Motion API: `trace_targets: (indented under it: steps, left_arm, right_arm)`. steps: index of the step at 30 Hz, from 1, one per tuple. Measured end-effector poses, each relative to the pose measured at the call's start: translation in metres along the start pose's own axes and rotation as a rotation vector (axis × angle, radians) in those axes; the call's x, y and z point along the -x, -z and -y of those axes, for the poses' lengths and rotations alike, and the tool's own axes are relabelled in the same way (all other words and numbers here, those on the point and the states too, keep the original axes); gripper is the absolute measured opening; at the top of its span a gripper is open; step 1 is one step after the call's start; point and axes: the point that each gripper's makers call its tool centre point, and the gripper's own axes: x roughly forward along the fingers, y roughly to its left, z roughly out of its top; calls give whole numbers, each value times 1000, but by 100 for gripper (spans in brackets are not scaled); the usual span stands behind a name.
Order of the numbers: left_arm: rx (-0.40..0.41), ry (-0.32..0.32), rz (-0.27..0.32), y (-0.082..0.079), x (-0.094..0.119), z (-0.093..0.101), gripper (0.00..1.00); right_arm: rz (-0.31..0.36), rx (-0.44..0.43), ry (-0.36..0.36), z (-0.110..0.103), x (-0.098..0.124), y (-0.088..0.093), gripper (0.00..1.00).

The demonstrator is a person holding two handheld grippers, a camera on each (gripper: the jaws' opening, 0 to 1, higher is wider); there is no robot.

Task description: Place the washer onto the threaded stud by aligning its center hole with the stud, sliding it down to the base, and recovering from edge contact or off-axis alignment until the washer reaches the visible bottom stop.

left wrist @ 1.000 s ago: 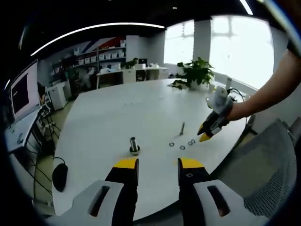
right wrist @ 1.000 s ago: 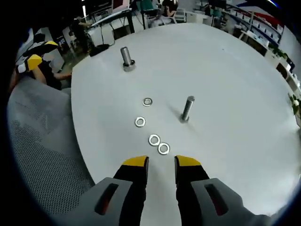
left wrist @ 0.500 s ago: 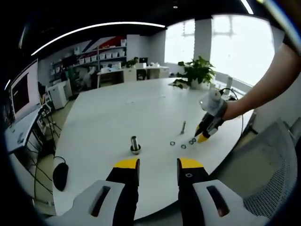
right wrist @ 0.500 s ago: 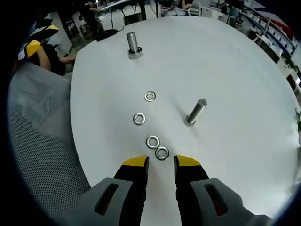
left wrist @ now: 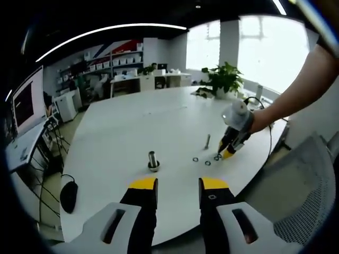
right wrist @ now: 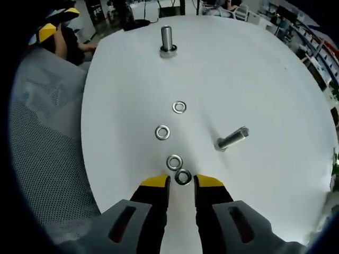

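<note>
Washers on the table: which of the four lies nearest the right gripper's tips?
The washer between the right gripper's tips, touching a second washer; the other two lie farther out.

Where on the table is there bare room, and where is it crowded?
Bare: the white table beyond the thin stud, and between the thick stud and the washers. Crowded: the near edge, where the right tool meets two washers.

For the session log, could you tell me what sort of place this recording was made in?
Most likely an open-plan office or lab: a large white table, desks and shelving along the far wall, a potted plant by bright windows, and a mesh office chair.
</note>
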Motion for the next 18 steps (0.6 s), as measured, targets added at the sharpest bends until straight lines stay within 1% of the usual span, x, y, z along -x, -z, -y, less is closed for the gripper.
trace_targets:
  steps: [2, 6, 7, 12, 18]
  left_arm:
    - [-3, 2, -2, 0, -1, 1, 29]
    - [0, -5, -5, 1, 0, -1, 29]
    - [1, -6, -5, 1, 0, -1, 29]
    - [0, -7, -6, 1, -1, -2, 29]
    - [0, -11, -10, 2, -1, -2, 29]
  right_arm:
    - [-44, 37, -4, -1, -1, 0, 20]
    - [-63, 94, -6, -4, -2, -3, 15]
    - [-71, 104, -4, -4, -2, -3, 15]
    - [-78, 81, -15, -1, -3, -2, 15]
    - [-60, 77, -18, -2, -2, -2, 15]
